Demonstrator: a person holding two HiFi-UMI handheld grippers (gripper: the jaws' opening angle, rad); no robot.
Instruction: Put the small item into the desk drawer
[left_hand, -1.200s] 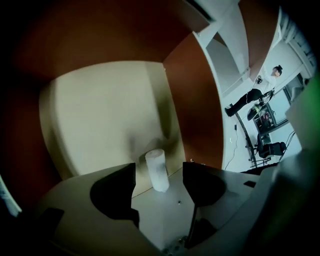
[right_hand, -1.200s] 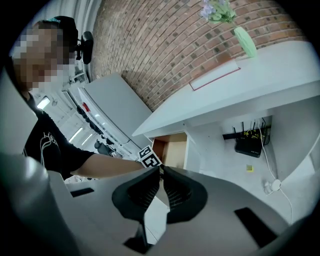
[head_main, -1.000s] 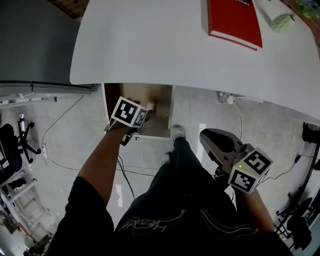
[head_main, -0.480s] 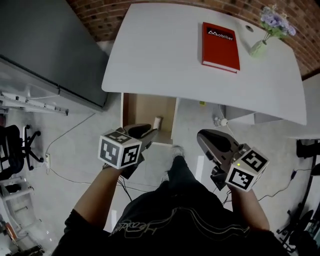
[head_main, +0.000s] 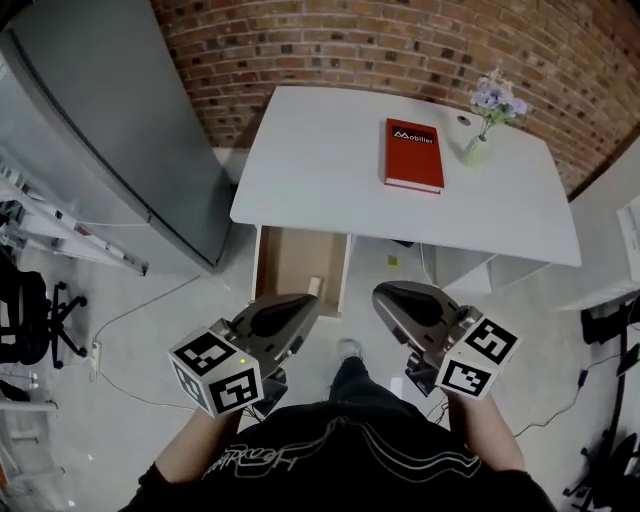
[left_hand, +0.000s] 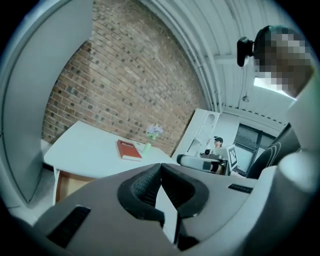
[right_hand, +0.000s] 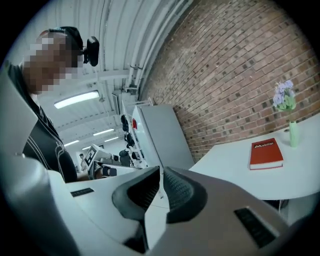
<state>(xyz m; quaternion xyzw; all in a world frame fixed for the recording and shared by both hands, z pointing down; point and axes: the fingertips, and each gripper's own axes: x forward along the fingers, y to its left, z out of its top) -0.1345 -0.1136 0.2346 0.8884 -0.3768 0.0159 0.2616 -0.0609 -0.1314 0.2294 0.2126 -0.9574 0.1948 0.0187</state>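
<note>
The white desk has its wooden drawer pulled open below the front edge. A small pale item stands inside the drawer near its front right corner. My left gripper hovers just in front of the drawer, above the floor, shut with nothing between its jaws; in the left gripper view its pads meet. My right gripper is held level beside it, to the right of the drawer, also shut and empty. The drawer shows at the lower left of the left gripper view.
A red book and a small vase of flowers sit on the desk's far right. A tall grey cabinet stands left of the desk, a brick wall behind. An office chair and cables lie on the floor at left.
My left gripper has drawn back out of the drawer toward me and its jaws have closed empty. The small item stays in the drawer. The head view has lifted, showing the whole desk.
</note>
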